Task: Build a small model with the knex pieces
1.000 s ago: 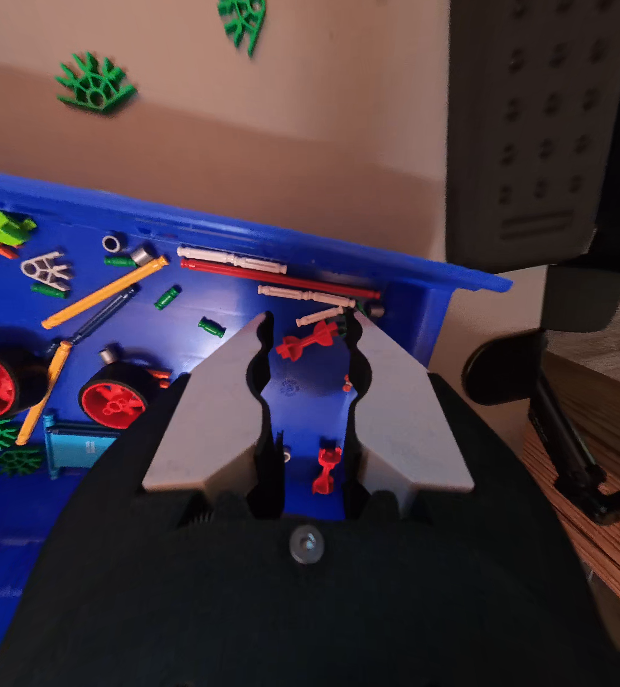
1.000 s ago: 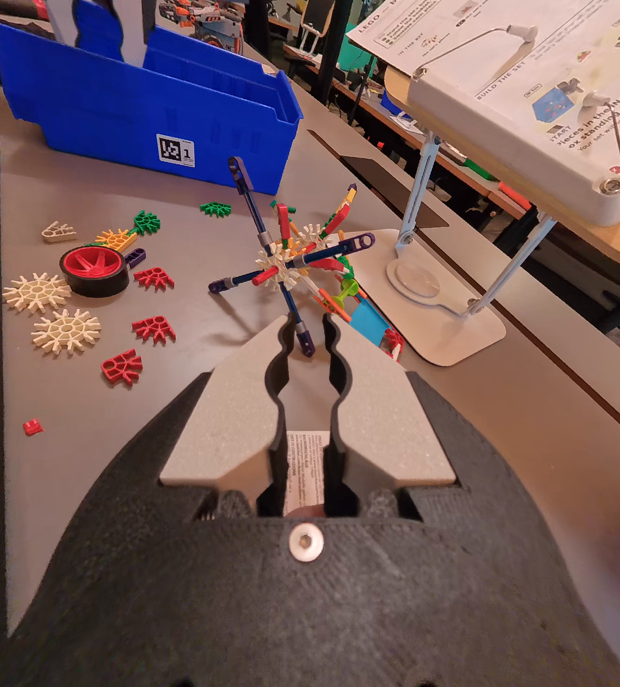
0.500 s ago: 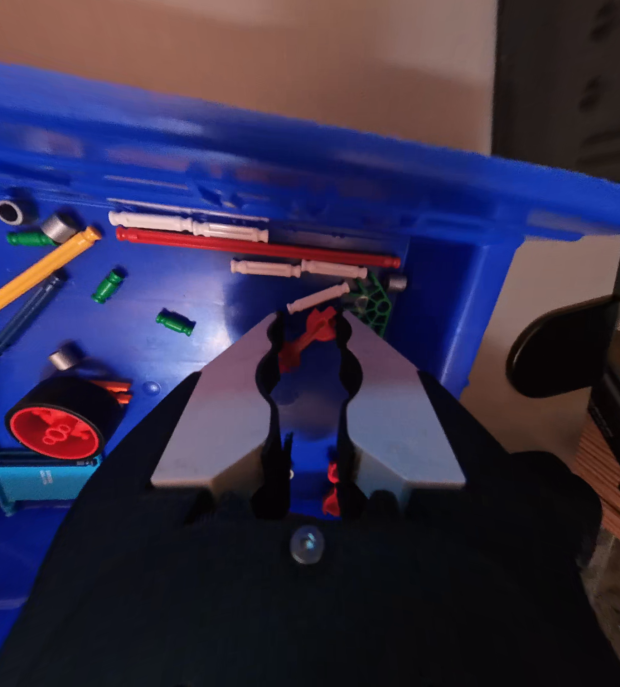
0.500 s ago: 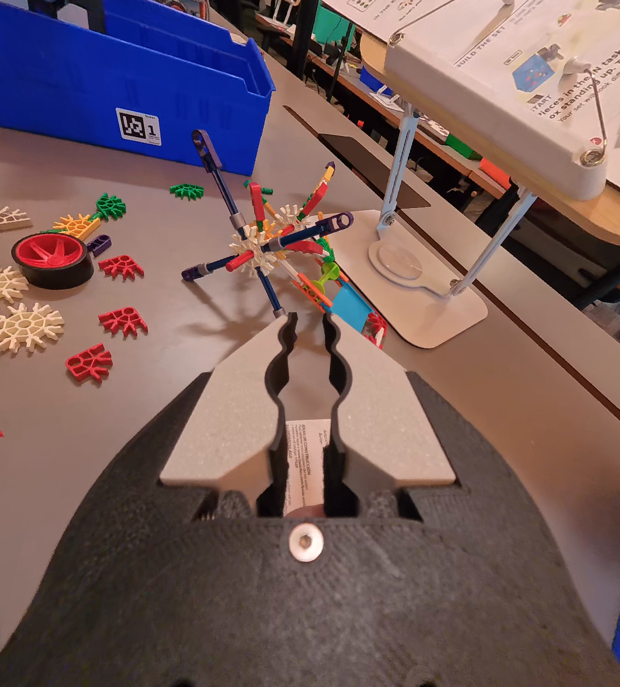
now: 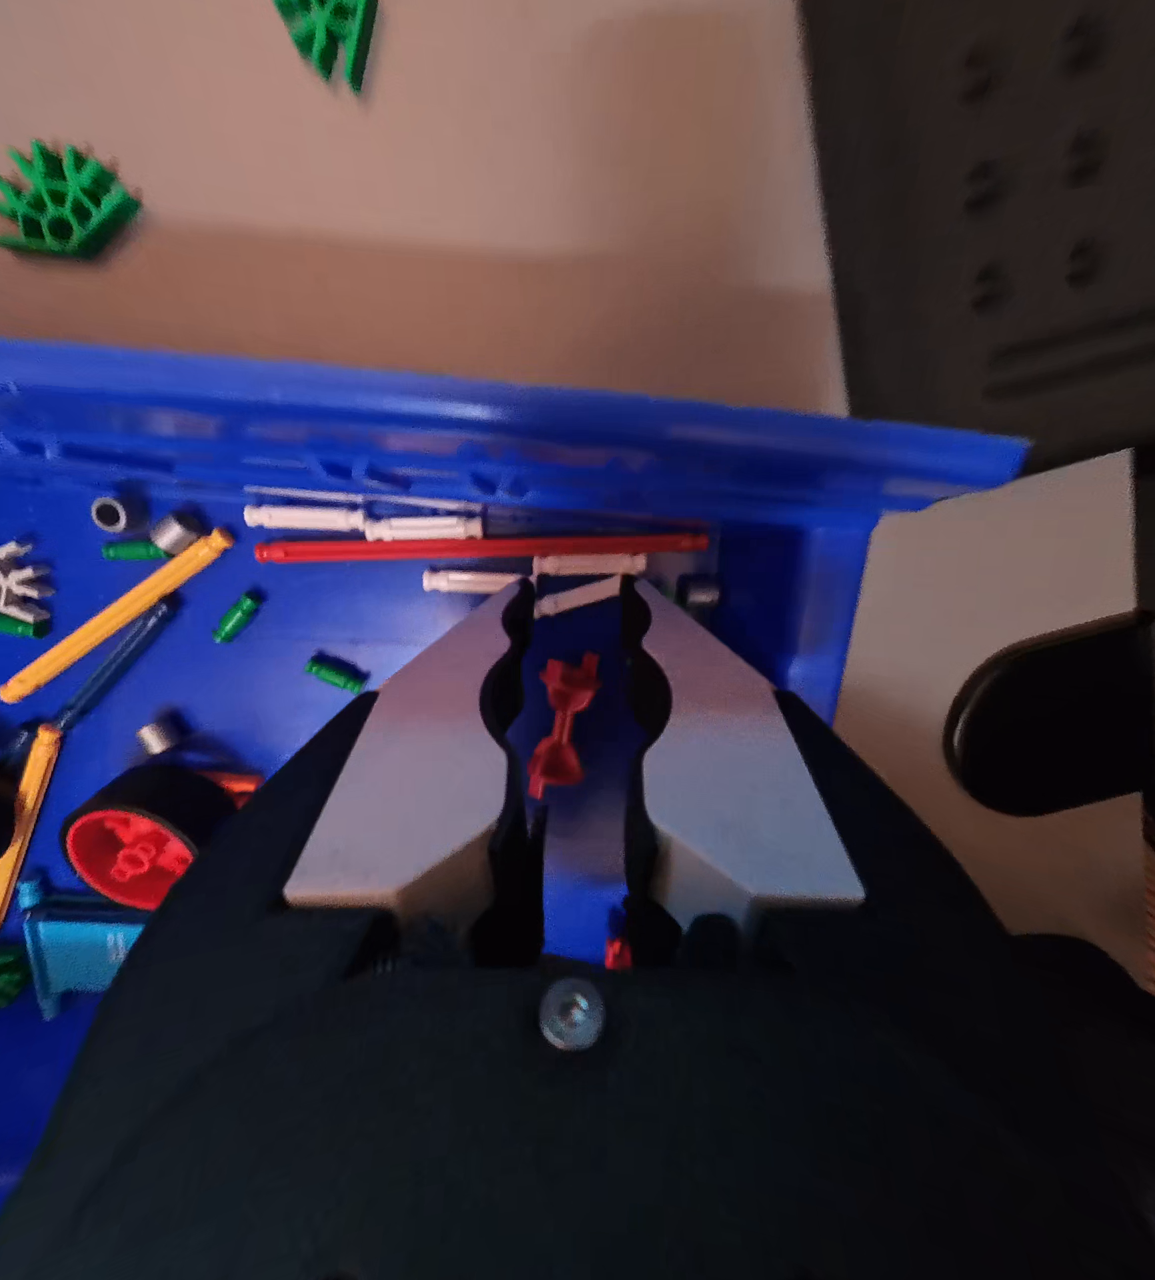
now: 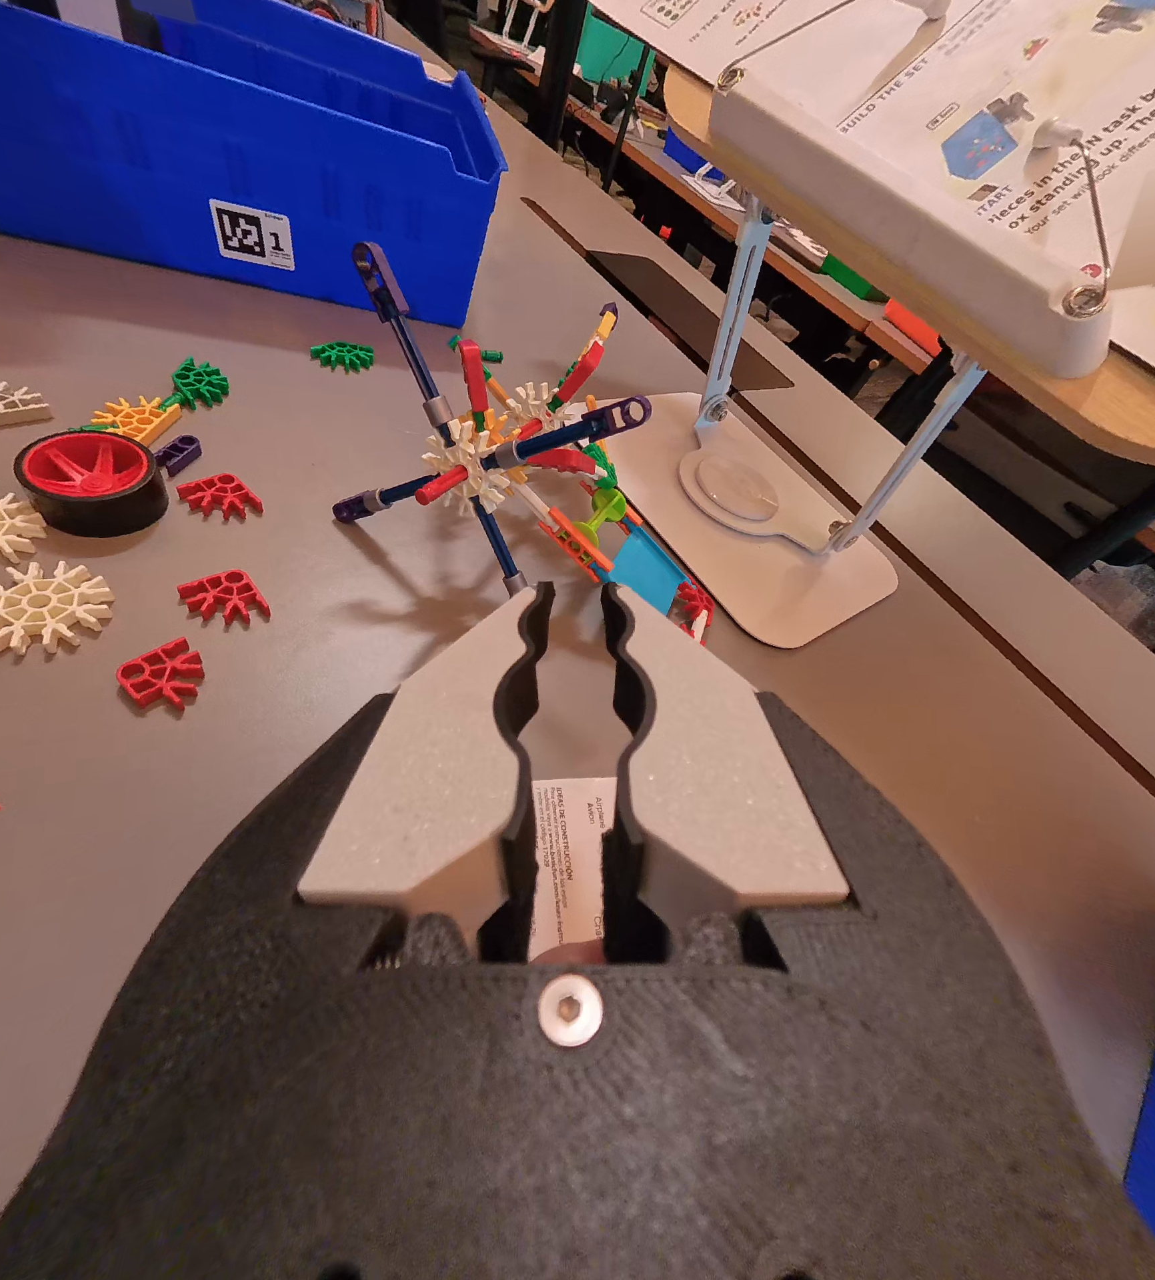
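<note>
My left gripper (image 5: 575,589) is open inside a blue bin (image 5: 491,415), low over its floor. A small red rod piece (image 5: 561,720) lies between its fingers and touches neither. The fingertips reach short white rods (image 5: 588,564) and a long red rod (image 5: 478,548) by the bin's far wall. My right gripper (image 6: 575,589) is narrowly open and empty above the grey table (image 6: 353,692). Its left fingertip (image 6: 526,602) is right next to the lower end of a dark blue rod on a multicoloured rod-and-connector model (image 6: 491,464).
The bin also holds a yellow rod (image 5: 117,613), green pegs, and a red-hubbed wheel (image 5: 128,855). On the table lie a wheel (image 6: 90,481), white snowflake connectors (image 6: 38,606), red connectors (image 6: 225,596), a blue bin (image 6: 145,159) and a white booklet stand (image 6: 769,526). Across from one pair of fingers to the other is roughly 40 centimetres.
My left gripper has moved forward in the bin, so the red piece now lies between its fingers instead of ahead of the tips. My right gripper has drawn back slightly from the model's rod end.
</note>
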The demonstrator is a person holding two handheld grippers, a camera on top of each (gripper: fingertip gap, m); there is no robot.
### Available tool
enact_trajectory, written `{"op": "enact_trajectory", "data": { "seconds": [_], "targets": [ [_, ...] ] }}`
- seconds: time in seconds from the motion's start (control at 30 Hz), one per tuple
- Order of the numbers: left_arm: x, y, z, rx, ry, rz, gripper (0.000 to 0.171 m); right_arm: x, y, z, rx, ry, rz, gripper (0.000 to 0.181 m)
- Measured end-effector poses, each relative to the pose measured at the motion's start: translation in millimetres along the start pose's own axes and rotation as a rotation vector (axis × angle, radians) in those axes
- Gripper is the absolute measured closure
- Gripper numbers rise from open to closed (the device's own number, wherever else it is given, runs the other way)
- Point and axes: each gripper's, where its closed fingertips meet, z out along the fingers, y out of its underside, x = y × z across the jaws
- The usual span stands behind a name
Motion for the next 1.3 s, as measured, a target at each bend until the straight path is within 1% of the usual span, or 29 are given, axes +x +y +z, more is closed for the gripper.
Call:
{"op": "enact_trajectory", "data": {
  "seconds": [0.03, 0.1, 0.23, 0.33, 0.47, 0.63, 0.77, 0.83, 0.93, 1.17, 1.23, 1.3],
  "targets": [
    [2.4, -2.5, 0.7, 0.011, 0.009, 0.003, 0.148, -0.4, 0.0, 0.1, 0.000, -0.001, -0.001, 0.168],
    [4.2, 6.1, 7.1, -0.048, 0.005, 0.025, 0.148, -0.8, -0.1, 0.1, -0.001, -0.002, -0.005, 0.168],
    [3.9, 7.5, 9.4, -0.060, -0.003, 0.032, 0.167, -0.1, -1.9, -2.2, 0.006, 0.003, -0.011, 0.168],
    [7.3, 7.1, 9.4, -0.054, 0.023, 0.014, 0.167, 0.9, -4.6, -4.9, 0.017, 0.008, -0.013, 0.168],
    [4.9, 9.6, 7.8, -0.062, 0.003, 0.004, 0.168, 0.7, -7.0, -7.5, 0.027, 0.009, -0.019, 0.168],
    [-9.0, 10.1, -8.7, -0.030, -0.069, -0.054, 0.168, -0.8, -10.7, -9.0, 0.039, 0.006, -0.025, 0.168],
    [-29.3, 8.3, -35.4, -0.027, -0.191, -0.083, 0.168, -1.7, -13.4, -9.3, 0.047, 0.008, -0.030, 0.168],
    [-38.9, 2.1, -54.1, -0.013, -0.256, -0.096, 0.168, -2.9, -14.9, -8.8, 0.049, 0.006, -0.032, 0.168],
    [-44.3, -10.9, -74.7, 0.002, -0.316, -0.073, 0.168, -7.4, -17.5, -7.3, 0.051, -0.002, -0.049, 0.168],
    [-49.7, -43.4, -101.6, -0.006, -0.423, -0.016, 0.168, -16.7, -26.0, -7.6, 0.071, -0.015, -0.084, 0.168],
    [-51.0, -59.4, -109.6, 0.018, -0.452, -0.016, 0.168, -18.4, -28.3, -8.4, 0.080, -0.019, -0.084, 0.168],
    [-49.1, -84.0, -111.5, 0.055, -0.465, 0.000, 0.168, -20.0, -29.2, -8.2, 0.083, -0.026, -0.086, 0.168]
  ]
}}
